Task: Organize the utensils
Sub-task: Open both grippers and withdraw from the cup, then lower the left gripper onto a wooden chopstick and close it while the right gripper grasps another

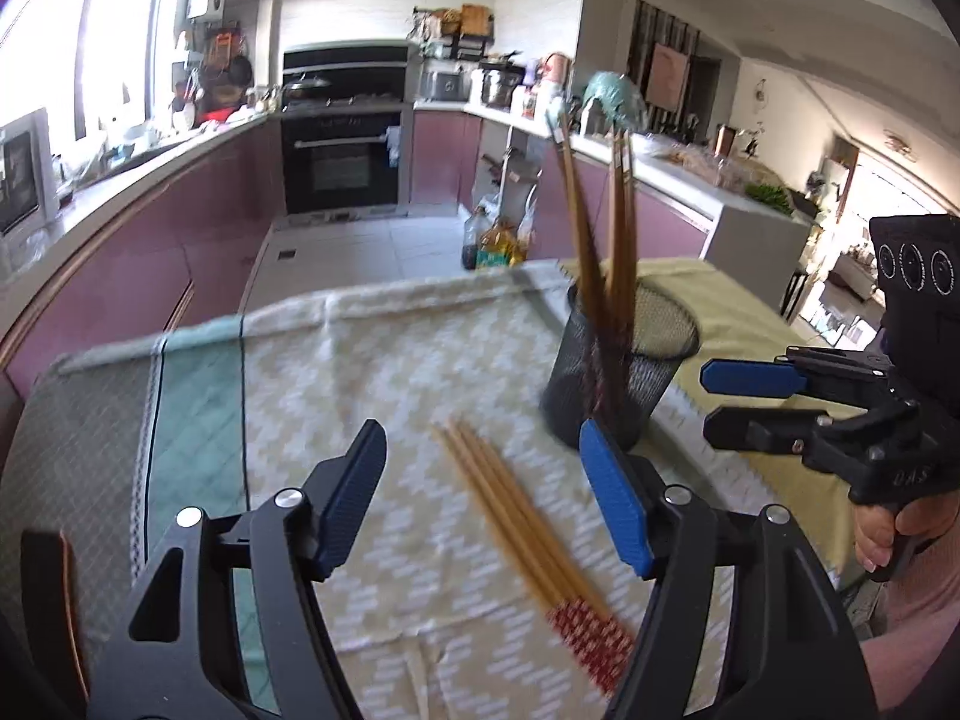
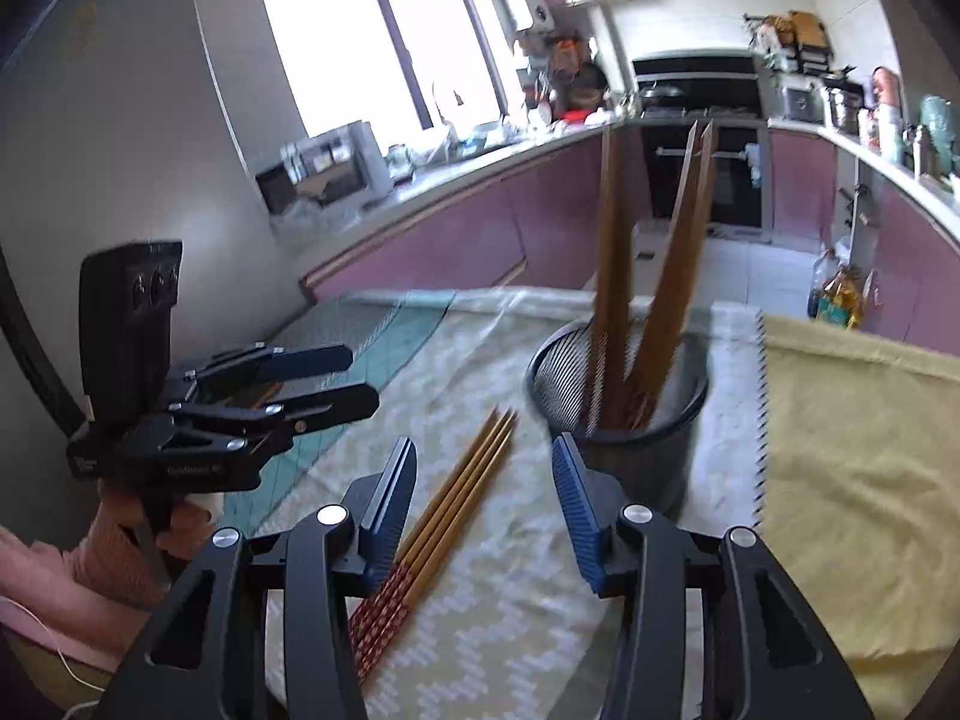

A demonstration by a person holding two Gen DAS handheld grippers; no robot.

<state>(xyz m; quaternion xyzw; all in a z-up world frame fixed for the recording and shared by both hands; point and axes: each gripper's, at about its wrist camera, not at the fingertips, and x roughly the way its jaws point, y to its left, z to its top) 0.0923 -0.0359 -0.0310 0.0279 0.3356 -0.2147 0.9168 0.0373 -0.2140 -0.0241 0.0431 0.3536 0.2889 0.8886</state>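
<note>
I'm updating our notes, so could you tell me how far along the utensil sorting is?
Partly done. Several chopsticks already stand in the black mesh holder. Nothing is in hand: the left gripper and right gripper are both open and empty. Still left: the bundle of red-handled chopsticks lying on the tablecloth.

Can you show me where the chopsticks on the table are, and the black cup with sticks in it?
chopsticks on the table [image 1: 516, 498]: left wrist view, middle of the tan shafts.
black mesh cup [image 2: 630, 456]: right wrist view, its front wall.
</note>
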